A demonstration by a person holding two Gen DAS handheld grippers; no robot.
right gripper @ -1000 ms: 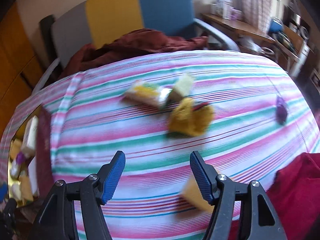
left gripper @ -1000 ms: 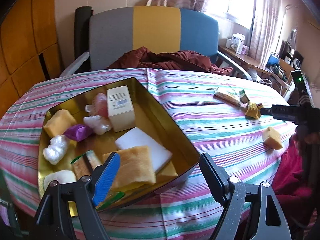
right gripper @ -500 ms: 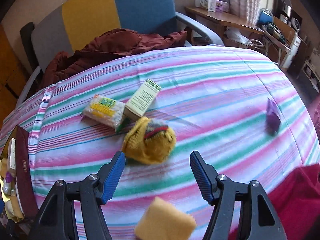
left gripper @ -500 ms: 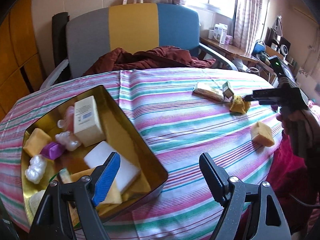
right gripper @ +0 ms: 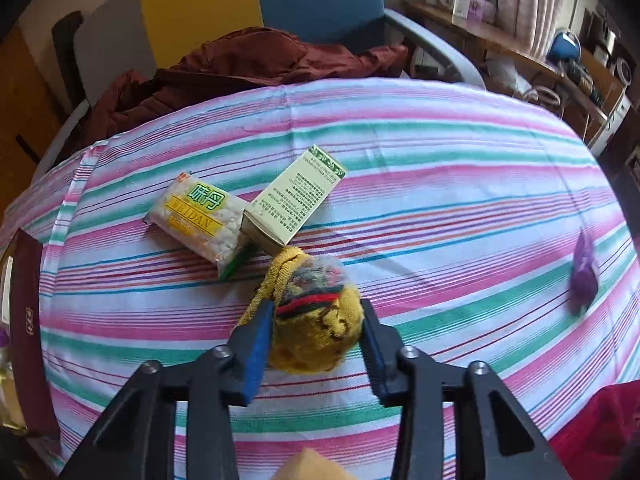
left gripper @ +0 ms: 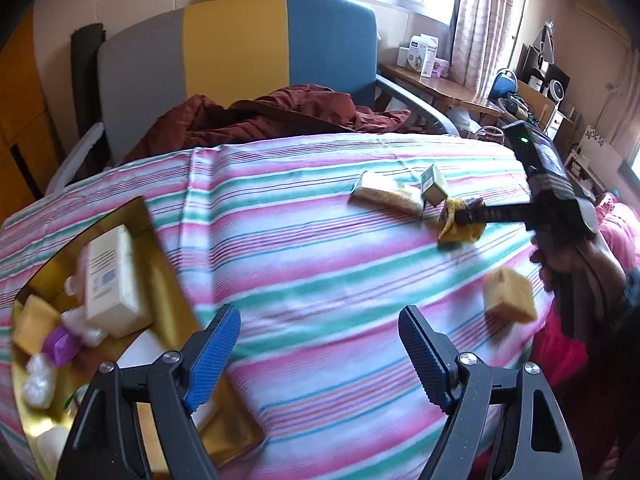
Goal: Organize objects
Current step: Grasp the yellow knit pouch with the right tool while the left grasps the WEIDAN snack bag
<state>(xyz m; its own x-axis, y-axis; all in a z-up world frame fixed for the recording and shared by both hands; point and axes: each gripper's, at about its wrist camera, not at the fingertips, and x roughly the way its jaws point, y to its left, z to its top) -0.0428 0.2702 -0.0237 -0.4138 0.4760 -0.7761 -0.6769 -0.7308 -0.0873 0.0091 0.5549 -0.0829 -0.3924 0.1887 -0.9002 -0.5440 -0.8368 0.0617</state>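
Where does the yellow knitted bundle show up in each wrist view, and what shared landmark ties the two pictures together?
Left wrist view: yellow knitted bundle at right of centre, with the right gripper closing on it.
Right wrist view: bundle low at centre, between the closing jaws.
Shared landmark: the green-printed carton just beyond it.

Knitted pouch just before carton and packet; tin far left.

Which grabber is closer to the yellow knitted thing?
Right. The right gripper has the yellow knitted thing between its closing jaws. The left gripper hangs open, well away over the striped cloth.
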